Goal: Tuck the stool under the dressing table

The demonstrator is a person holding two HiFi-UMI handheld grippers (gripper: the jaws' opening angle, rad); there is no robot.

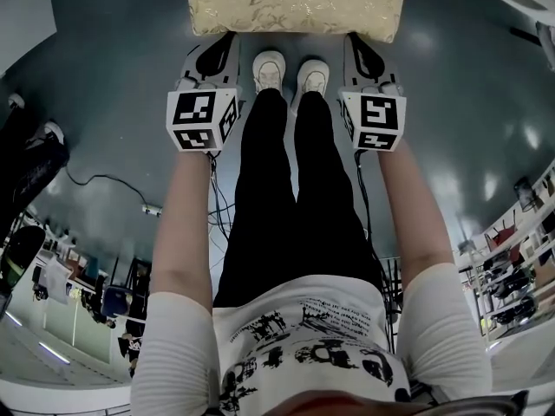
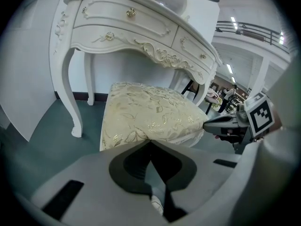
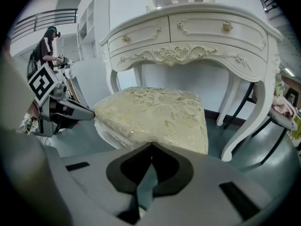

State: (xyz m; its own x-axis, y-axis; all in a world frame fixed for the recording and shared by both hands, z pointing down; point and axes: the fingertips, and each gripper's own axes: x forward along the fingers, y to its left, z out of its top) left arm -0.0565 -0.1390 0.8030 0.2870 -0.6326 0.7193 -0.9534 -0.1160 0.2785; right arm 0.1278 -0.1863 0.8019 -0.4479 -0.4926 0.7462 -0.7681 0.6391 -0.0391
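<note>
left gripper, jaws closed tip to tip on nothing, sits at the left corner of the near edge of the stool. whether its tips touch the cushion cannot be told.

the stool has a thick cream cushion patterned with gold leaves, set on a white carved frame. its near side runs crosswise from one gripper to the other. its far side faces the kneehole of the white dressing table, straight ahead of both grippers. which axis of the seat is longer cannot be told.

the cushion top lies lower than the table's scrolled apron and two brass-knobbed drawers. how far the far edge reaches beneath them is unclear.

a curved table leg stands ahead and to the left of the left gripper, and a strip of bare grey-green floor separates it from the cushion's side. the person's white shoes stand between the grippers, just short of the stool's edge.

right gripper, jaws likewise pinched together and empty, sits at the right corner of the same edge. ahead and to its right, the opposite table leg stands apart from the cushion, with open floor between them.
</note>
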